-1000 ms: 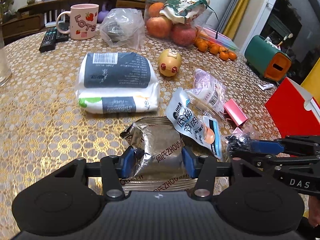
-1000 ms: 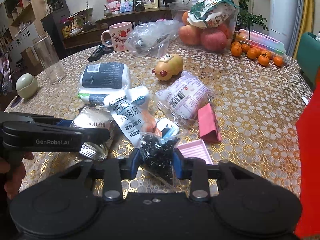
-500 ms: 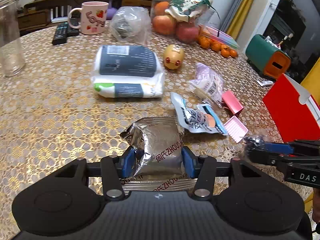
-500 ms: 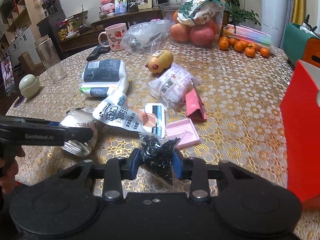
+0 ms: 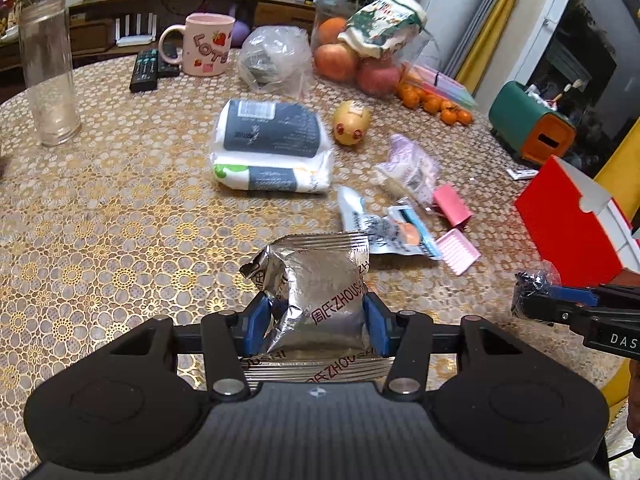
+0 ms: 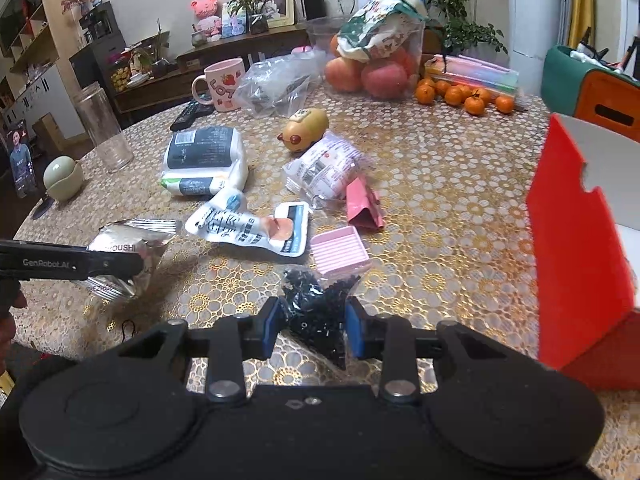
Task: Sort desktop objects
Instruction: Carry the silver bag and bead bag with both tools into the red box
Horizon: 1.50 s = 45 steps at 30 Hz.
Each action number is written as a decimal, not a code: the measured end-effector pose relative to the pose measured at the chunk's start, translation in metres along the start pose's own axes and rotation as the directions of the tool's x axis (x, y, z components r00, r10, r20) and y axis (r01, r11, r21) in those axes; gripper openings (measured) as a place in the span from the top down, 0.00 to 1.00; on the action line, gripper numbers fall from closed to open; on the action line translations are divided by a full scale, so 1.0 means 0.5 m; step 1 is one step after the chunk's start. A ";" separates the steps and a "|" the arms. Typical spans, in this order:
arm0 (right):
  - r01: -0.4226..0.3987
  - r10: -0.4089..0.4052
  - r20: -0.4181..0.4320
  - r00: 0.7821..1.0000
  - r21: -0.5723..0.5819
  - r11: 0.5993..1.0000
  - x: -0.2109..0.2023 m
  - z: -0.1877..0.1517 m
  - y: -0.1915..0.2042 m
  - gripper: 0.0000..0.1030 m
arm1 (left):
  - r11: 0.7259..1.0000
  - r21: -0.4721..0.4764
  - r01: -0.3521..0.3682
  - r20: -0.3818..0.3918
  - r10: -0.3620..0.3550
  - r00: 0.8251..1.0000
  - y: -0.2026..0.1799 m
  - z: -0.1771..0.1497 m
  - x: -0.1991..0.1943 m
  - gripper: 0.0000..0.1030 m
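The left tongs (image 5: 316, 320) pinch a silver foil packet (image 5: 316, 280) between their blue pads, the packet tilted up above the worktop (image 5: 120, 208) near its front edge; beside them the right tongs (image 6: 310, 326) pinch a small clear bag of black bits (image 6: 316, 312), also held above the lace cloth. Just past the bag lies a pink ribbed tray (image 6: 340, 250), and touching its left side a white snack pouch (image 6: 252, 228) with a blue-edged end lies flat and crumpled. A pink folded pouch (image 6: 364, 206) sits just behind the tray, against a white pack with a barcode (image 6: 324, 168). To the right stands a red box (image 6: 576, 240), open at the top, at the worktop's edge. Further in lies a tissue pack (image 5: 272, 148) with a dark label, and near it a yellow pig toy (image 5: 352, 122). To the left stands a tall glass jar (image 5: 48, 72), upright. At the far side are a pink mug (image 5: 208, 50), two remotes (image 5: 150, 68), a crumpled clear bag (image 5: 276, 60), a tub of apples (image 6: 376, 68) with a cloth bag on top, a row of small oranges (image 6: 460, 94), and a green and orange bin (image 5: 532, 128)
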State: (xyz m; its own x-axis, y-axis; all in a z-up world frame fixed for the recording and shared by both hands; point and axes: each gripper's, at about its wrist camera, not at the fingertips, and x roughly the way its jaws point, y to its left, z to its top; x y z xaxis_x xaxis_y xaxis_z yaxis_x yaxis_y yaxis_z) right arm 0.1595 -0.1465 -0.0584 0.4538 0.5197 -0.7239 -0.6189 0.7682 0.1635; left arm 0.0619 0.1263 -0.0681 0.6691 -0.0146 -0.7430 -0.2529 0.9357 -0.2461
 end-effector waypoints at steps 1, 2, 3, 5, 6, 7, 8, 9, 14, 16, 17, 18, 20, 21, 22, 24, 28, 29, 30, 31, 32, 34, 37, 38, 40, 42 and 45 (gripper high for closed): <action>0.001 -0.001 0.004 1.000 0.003 1.000 -0.009 -0.001 -0.003 0.68 | 1.000 0.001 0.004 0.004 -0.004 1.000 -0.006 -0.001 -0.006 0.52; 0.001 -0.001 0.008 1.000 0.007 1.000 -0.017 -0.002 -0.007 0.68 | 1.000 0.002 0.009 0.008 -0.009 1.000 -0.012 -0.001 -0.012 0.52; 0.000 0.000 0.012 1.000 0.011 1.000 -0.024 -0.003 -0.010 0.68 | 1.000 0.005 0.015 0.011 -0.015 1.000 -0.018 0.000 -0.017 0.52; -0.002 0.002 0.020 1.000 0.018 1.000 -0.041 -0.004 -0.017 0.68 | 1.000 0.012 0.026 0.015 -0.026 1.000 -0.031 0.000 -0.027 0.52; -0.003 0.002 0.026 1.000 0.020 1.000 -0.049 -0.004 -0.020 0.68 | 0.999 0.016 0.031 0.016 -0.031 0.999 -0.039 0.001 -0.030 0.52; -0.003 0.003 0.031 1.000 0.024 1.000 -0.057 -0.005 -0.023 0.68 | 0.999 0.020 0.036 0.018 -0.037 0.999 -0.047 0.002 -0.034 0.52; -0.004 0.003 0.038 0.999 0.027 1.000 -0.066 -0.005 -0.027 0.68 | 0.999 0.025 0.042 0.020 -0.043 0.999 -0.057 0.003 -0.038 0.52; -0.004 0.003 0.044 0.999 0.030 1.000 -0.075 -0.005 -0.029 0.68 | 0.998 0.030 0.047 0.022 -0.048 0.999 -0.066 0.004 -0.041 0.52; -0.001 -0.002 0.081 0.997 0.045 0.999 -0.125 0.000 -0.052 0.68 | 0.994 0.069 0.080 0.034 -0.083 0.996 -0.120 0.011 -0.057 0.52; -0.001 -0.004 0.095 0.995 0.053 0.999 -0.144 0.001 -0.063 0.68 | 0.992 0.081 0.094 0.035 -0.097 0.995 -0.140 0.014 -0.059 0.52; 0.000 -0.006 0.102 0.995 0.059 0.998 -0.153 0.002 -0.070 0.68 | 0.991 0.087 0.101 0.035 -0.104 0.994 -0.150 0.015 -0.060 0.52; 0.000 -0.007 0.108 0.994 0.064 0.998 -0.162 0.004 -0.077 0.68 | 0.990 0.094 0.107 0.035 -0.111 0.993 -0.161 0.017 -0.061 0.52; 0.003 -0.012 0.121 0.993 0.073 0.997 -0.179 0.007 -0.093 0.68 | 0.987 0.105 0.120 0.033 -0.124 0.992 -0.183 0.023 -0.060 0.52; 0.007 -0.017 0.127 0.992 0.077 0.997 -0.187 0.008 -0.101 0.68 | 0.985 0.113 0.129 0.033 -0.133 0.991 -0.196 0.026 -0.059 0.52; 0.010 -0.020 0.133 0.991 0.080 0.997 -0.195 0.009 -0.108 0.68 | 0.984 0.122 0.133 0.033 -0.138 0.990 -0.206 0.029 -0.058 0.52; 0.017 -0.029 0.145 0.989 0.088 0.996 -0.208 0.011 -0.124 0.68 | 0.980 0.137 0.141 0.031 -0.147 0.989 -0.228 0.033 -0.052 0.52; 0.035 -0.052 0.161 0.986 0.106 0.994 -0.226 0.015 -0.156 0.68 | 0.975 0.145 0.169 0.014 -0.173 0.985 -0.268 0.045 -0.038 0.52; 0.035 -0.053 0.164 0.985 0.111 0.993 -0.230 0.015 -0.163 0.68 | 0.972 0.159 0.173 0.015 -0.177 0.984 -0.280 0.048 -0.036 0.52; 0.035 -0.055 0.167 0.984 0.117 0.993 -0.235 0.015 -0.172 0.68 | 0.969 0.172 0.178 0.015 -0.184 0.983 -0.293 0.053 -0.034 0.52; 0.040 -0.061 0.171 0.983 0.122 0.992 -0.240 0.016 -0.181 0.68 | 0.965 0.185 0.187 0.016 -0.193 0.981 -0.309 0.058 -0.032 0.52; 0.049 -0.070 0.174 0.982 0.125 0.991 -0.245 0.017 -0.190 0.68 | 0.961 0.196 0.196 0.018 -0.203 0.979 -0.323 0.063 -0.031 0.52; 0.068 -0.092 0.180 0.979 0.133 0.989 -0.253 0.017 -0.208 0.68 | 0.950 0.224 0.216 0.021 -0.227 0.974 -0.357 0.075 -0.027 0.52; 0.096 -0.123 0.185 0.975 0.145 0.985 -0.264 0.016 -0.237 0.68 | 0.934 0.262 0.244 0.013 -0.256 0.966 -0.408 0.087 -0.015 0.52; 0.107 -0.133 0.185 0.974 0.149 0.983 -0.267 0.015 -0.246 0.68 | 0.928 0.274 0.253 0.008 -0.265 0.964 -0.426 0.090 -0.010 0.52; 0.124 -0.152 0.183 0.971 0.158 0.980 -0.271 0.013 -0.266 0.68 | 0.915 0.300 0.270 -0.005 -0.281 0.960 -0.463 0.096 0.003 0.52; 0.138 -0.169 0.178 0.969 0.175 0.975 -0.273 0.012 -0.289 0.68 | 0.903 0.325 0.281 -0.016 -0.292 0.956 -0.501 0.101 0.016 0.52; 0.157 -0.192 0.171 0.966 0.202 0.967 -0.275 0.010 -0.325 0.68 | 0.888 0.355 0.294 -0.038 -0.300 0.953 -0.551 0.109 0.039 0.52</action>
State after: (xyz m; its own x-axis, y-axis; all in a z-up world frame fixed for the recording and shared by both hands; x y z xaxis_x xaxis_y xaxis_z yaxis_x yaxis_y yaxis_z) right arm 0.2008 -0.3410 0.0181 0.6671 0.4182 -0.6165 -0.3979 0.8996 0.1797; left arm 0.1829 -0.1124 0.0190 0.6874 -0.3081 -0.6577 0.2200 0.9514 -0.2157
